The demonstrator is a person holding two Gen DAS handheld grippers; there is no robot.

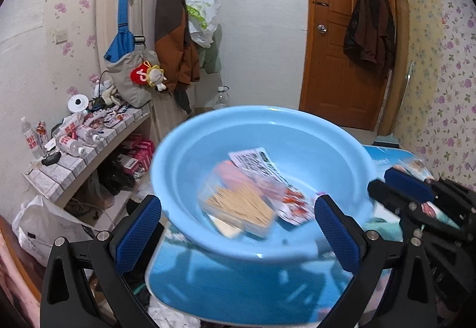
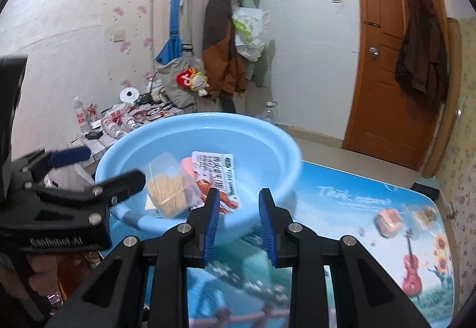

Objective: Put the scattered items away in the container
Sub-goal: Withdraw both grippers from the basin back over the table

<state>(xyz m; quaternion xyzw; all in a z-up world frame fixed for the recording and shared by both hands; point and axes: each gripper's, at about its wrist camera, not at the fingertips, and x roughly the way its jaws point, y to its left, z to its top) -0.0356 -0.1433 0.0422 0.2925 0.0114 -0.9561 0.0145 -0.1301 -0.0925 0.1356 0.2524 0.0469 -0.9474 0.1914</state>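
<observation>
A light blue basin [image 1: 267,125] sits on a table [image 2: 342,203] covered in a printed picture of sky, sunflowers and a red violin. Inside the basin lie a clear packet of toothpicks [image 1: 241,206], a flat snack packet [image 2: 217,176] with black print and a red picture, and something pink [image 1: 235,176] partly under them — blurred, so it cannot be told apart further. Out on the table, well apart from the basin toward the far right edge, are a pink item in clear wrap [image 2: 388,222] and a second small packet [image 2: 425,216] just beside it.

The left gripper [image 1: 238,227] hovers at the near rim of the basin, its blue-padded jaws standing wide apart with nothing between them. The right gripper [image 2: 239,221] is at the basin's near side too; its jaws are close to each other but with a clear gap, and nothing is gripped — the basin wall shows through the gap.

Beyond the table, a tiled shelf [image 1: 89,155] holds bottles and wrappers. Jackets [image 1: 175,21] and a bag [image 1: 131,66] hang on the wall, and another jacket hangs on the brown door [image 1: 336,39].
</observation>
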